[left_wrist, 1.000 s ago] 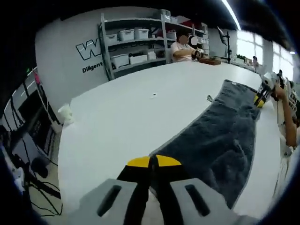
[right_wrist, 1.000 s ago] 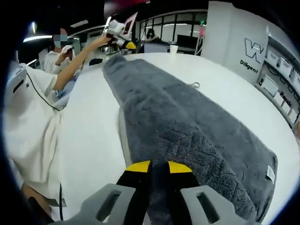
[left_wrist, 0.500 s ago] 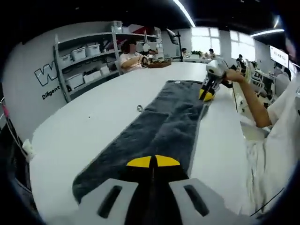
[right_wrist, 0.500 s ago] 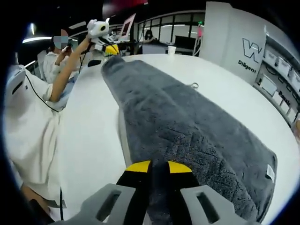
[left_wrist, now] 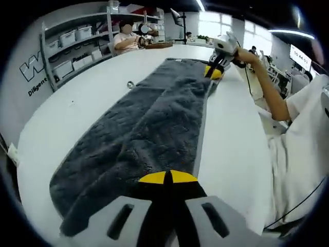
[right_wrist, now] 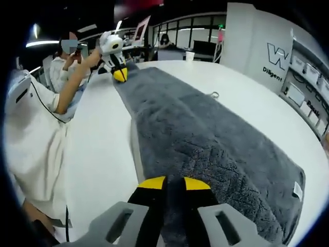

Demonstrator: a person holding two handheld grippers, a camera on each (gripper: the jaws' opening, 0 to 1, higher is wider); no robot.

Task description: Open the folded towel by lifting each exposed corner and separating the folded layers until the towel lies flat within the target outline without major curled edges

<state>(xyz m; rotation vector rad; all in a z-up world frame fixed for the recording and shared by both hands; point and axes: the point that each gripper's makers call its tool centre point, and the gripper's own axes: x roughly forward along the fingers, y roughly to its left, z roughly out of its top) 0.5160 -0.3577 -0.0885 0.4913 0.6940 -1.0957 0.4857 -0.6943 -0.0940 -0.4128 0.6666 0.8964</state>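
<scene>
L gripper (left_wrist: 168, 177) fingers pinched together, low at near end. R gripper (right_wrist: 174, 183) likewise closed. Both arms stretched wide apart, grippers facing each other.

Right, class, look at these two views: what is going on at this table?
A person holds a gripper in each hand and is spreading a long grey towel over a white table. The left gripper is shut on one end of the towel's near edge, and the right gripper is shut on the other end. The towel lies stretched out lengthwise between them, mostly flat. A small metal ring lies on the table beside the far edge.
</scene>
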